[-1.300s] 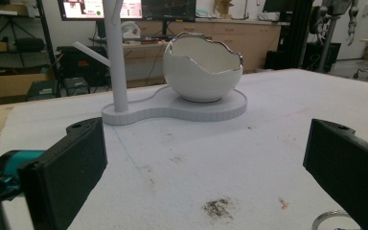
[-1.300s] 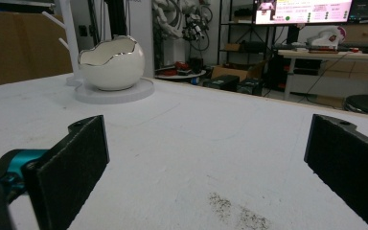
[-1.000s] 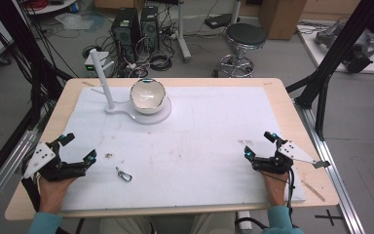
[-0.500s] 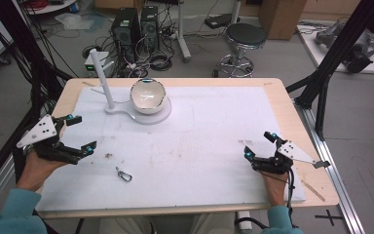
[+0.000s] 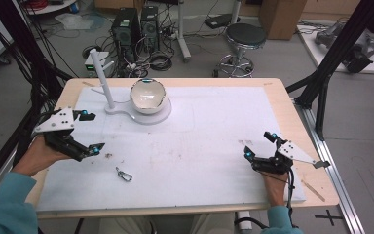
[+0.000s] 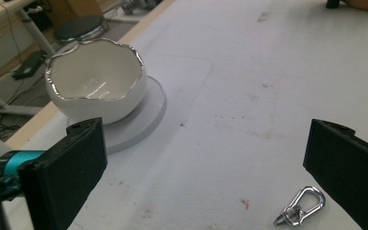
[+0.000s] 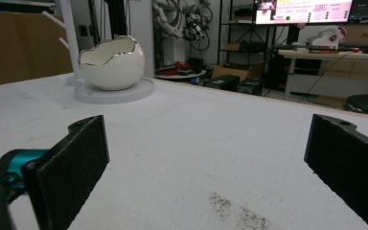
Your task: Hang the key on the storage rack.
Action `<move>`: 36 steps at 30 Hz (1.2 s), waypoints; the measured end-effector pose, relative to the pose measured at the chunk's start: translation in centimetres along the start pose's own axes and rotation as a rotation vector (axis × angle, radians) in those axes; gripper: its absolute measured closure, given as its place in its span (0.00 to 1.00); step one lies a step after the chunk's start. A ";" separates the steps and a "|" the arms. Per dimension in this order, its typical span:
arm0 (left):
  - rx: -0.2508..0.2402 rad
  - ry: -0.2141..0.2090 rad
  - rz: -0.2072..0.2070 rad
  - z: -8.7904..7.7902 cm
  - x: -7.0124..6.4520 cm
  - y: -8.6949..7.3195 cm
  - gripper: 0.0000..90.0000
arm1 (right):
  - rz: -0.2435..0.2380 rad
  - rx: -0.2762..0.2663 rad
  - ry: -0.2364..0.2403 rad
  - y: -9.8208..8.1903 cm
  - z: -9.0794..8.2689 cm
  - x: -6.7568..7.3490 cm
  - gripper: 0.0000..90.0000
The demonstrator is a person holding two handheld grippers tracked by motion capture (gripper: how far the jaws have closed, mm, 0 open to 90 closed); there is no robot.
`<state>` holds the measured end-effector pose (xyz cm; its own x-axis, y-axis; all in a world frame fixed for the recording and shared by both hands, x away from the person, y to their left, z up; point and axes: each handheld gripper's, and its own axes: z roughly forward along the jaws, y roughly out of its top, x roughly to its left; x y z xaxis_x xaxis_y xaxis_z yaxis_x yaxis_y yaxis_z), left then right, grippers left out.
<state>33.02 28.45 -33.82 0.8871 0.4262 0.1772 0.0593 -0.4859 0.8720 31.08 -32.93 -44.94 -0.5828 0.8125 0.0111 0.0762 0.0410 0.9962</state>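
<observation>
A white egg-shaped bowl with a silver rim sits on a round white stand base at the back left of the white mat. A small silver clasp lies on the mat near the front left. My left gripper is raised above the left edge, jaws wide open and empty, with the clasp just inside its right jaw in the left gripper view. My right gripper rests low at the front right, open and empty.
A white post with pegs rises from the stand beside the bowl. The white mat covers most of the wooden table. A stool, computer towers and cables lie beyond the far edge.
My left gripper has lifted off the front-left corner and moved forward and up toward the bowl. The right gripper and the clasp have stayed where they were.
</observation>
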 end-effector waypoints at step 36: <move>0.520 -0.323 0.225 7.2 -3.1 -0.2 0.09 | 0.005 0.005 0.004 0.0 0.0 0.1 0.01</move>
<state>33.58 21.76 -37.83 0.9918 0.0600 0.1131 -0.0018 -0.8767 0.4810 31.03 -32.88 -44.94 -0.5855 0.8105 0.0160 0.0830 0.0402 0.9957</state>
